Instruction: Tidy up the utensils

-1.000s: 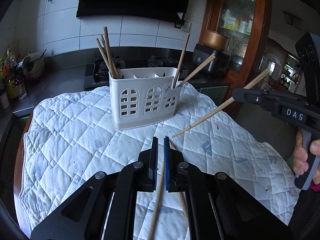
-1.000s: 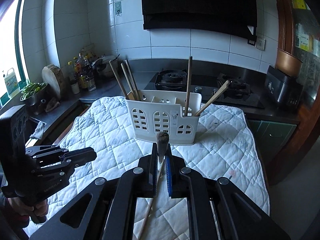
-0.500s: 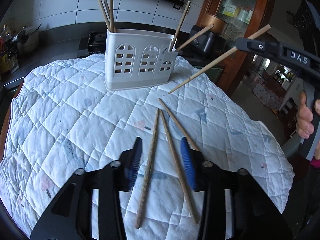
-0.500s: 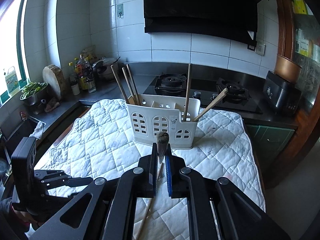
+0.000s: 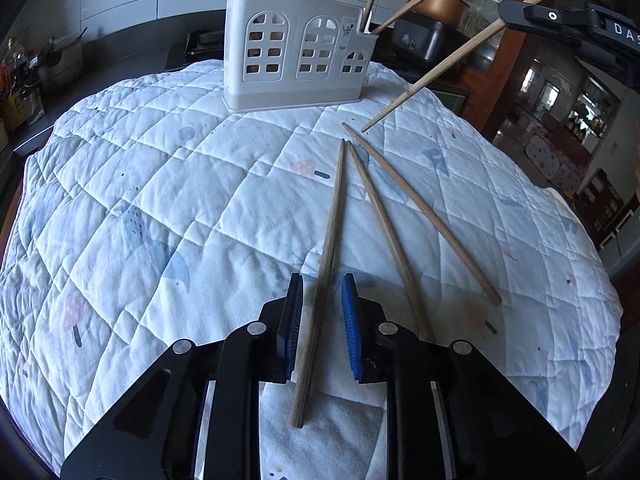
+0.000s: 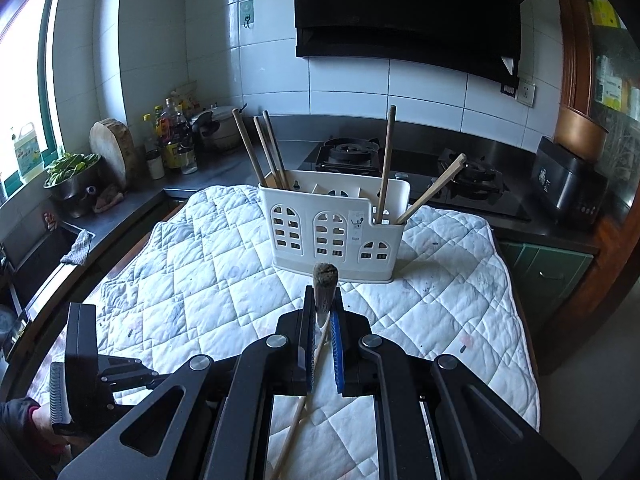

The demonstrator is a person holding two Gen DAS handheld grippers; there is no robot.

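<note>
Wooden chopsticks lie on the white quilted cloth (image 5: 168, 208) that covers the table. Just ahead of the left gripper (image 5: 320, 312), three of them fan out: the leftmost chopstick (image 5: 324, 280) runs between the blue pads (image 5: 294, 320), which stand apart from it on both sides as the jaws are closing; the middle chopstick (image 5: 384, 232) passes beside the right finger, and the outer chopstick (image 5: 424, 216) lies further right, well clear of the gripper. Far ahead of this gripper stands the white utensil holder (image 5: 296, 52), with more chopsticks leaning out of its left and right compartments. To the upper right, the right gripper (image 6: 323, 316) is clamped narrowly on a fourth chopstick (image 5: 456, 56), held in the air with its thin tip pointing down toward the cloth near the fan. In the right wrist view that chopstick's thick end pokes up between the pads, directly in front of the holder (image 6: 332, 224). A hand (image 6: 24, 420) grips the left gripper's handle at the lower left.
</note>
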